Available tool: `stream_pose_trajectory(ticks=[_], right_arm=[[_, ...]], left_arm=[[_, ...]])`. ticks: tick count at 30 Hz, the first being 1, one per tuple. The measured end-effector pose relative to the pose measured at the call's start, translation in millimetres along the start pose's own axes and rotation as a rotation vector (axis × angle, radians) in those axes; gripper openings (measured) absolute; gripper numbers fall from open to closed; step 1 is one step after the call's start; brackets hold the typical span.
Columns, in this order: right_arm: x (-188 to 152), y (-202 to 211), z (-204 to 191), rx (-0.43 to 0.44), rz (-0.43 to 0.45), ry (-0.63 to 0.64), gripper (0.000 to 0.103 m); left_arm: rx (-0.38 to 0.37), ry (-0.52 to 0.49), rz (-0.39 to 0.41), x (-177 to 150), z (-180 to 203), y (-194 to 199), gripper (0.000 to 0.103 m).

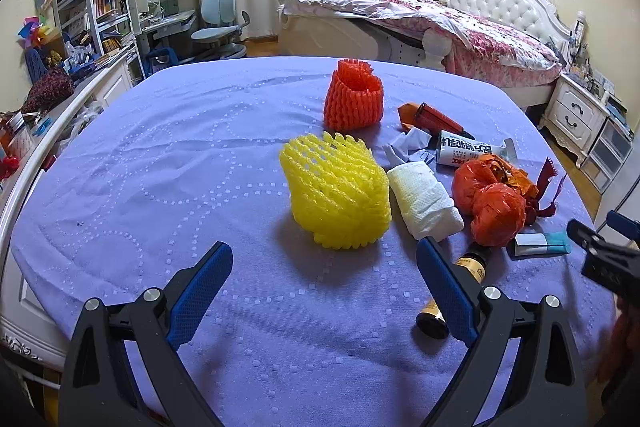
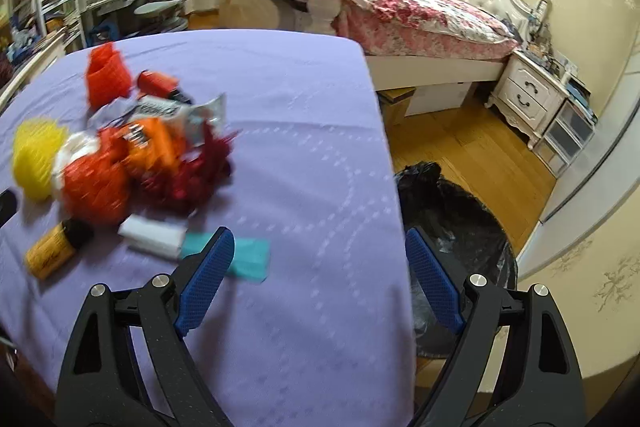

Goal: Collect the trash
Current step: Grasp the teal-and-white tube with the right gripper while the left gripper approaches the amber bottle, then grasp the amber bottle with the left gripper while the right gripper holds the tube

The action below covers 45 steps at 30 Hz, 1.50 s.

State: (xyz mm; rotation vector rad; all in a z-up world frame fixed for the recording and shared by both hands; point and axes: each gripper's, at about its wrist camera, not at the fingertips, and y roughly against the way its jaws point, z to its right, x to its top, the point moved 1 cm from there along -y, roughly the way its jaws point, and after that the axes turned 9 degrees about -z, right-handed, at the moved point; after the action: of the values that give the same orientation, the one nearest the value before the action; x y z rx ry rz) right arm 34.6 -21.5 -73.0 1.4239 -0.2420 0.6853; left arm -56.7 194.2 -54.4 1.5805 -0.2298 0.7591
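Trash lies on the purple tablecloth (image 1: 200,155). A yellow foam net (image 1: 338,191) sits just ahead of my left gripper (image 1: 324,263), which is open and empty. Behind it stands an orange foam net (image 1: 354,99). To the right lie a white tissue wad (image 1: 424,205), an orange plastic bag (image 1: 494,205), a white tube (image 1: 468,147) and a brown bottle (image 1: 452,291) beside my right finger. My right gripper (image 2: 320,255) is open and empty over the table's right edge; it shows at the left wrist view's right side (image 1: 600,247). A teal and white packet (image 2: 200,247) lies by its left finger.
A bin lined with a black bag (image 2: 460,227) stands on the wooden floor right of the table. A bed (image 1: 440,23) is behind the table, a nightstand (image 2: 528,95) at right, shelves and a desk chair (image 1: 218,23) at the far left.
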Motion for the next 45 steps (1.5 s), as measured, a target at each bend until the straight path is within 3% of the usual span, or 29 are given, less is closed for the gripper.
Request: stream_pose_trajectory(ticks=[4, 8, 13, 18, 23, 28, 30, 34, 45], right_arm=[[7, -22, 7, 0.022, -0.069, -0.027, 0.085], [-1, -14, 5, 0.031, -0.084, -0.012, 0.085], [-22, -3, 4, 0.106, -0.110, -0.031, 0.086], [-27, 10, 5, 0.085, -0.082, -0.052, 0.085], [-37, 27, 3, 0.146, -0.070, -0.063, 0.085], [-54, 30, -10, 0.205, -0.109, -0.012, 0.062], [-57, 28, -13, 0.191, -0.111, 0.006, 0.056], [-59, 31, -18, 0.189, -0.089, 0.020, 0.022], [-35, 12, -24, 0.176, -0.031, 0.034, 0.020]], left_arm=[[0.000, 0.002, -0.004, 0, -1, 0, 0.093], [-0.002, 0.003, -0.013, -1, 1, -3, 0.093], [-0.005, -0.005, -0.019, -4, 5, -4, 0.093], [-0.005, -0.015, -0.019, -8, 8, -3, 0.093], [-0.007, -0.005, -0.017, -9, 7, -2, 0.093], [-0.017, -0.010, -0.020, -10, 9, -3, 0.093], [-0.024, -0.015, -0.023, -11, 11, -3, 0.093], [-0.033, -0.029, -0.022, -14, 17, -3, 0.093], [-0.076, -0.105, 0.001, -17, 43, 3, 0.093]])
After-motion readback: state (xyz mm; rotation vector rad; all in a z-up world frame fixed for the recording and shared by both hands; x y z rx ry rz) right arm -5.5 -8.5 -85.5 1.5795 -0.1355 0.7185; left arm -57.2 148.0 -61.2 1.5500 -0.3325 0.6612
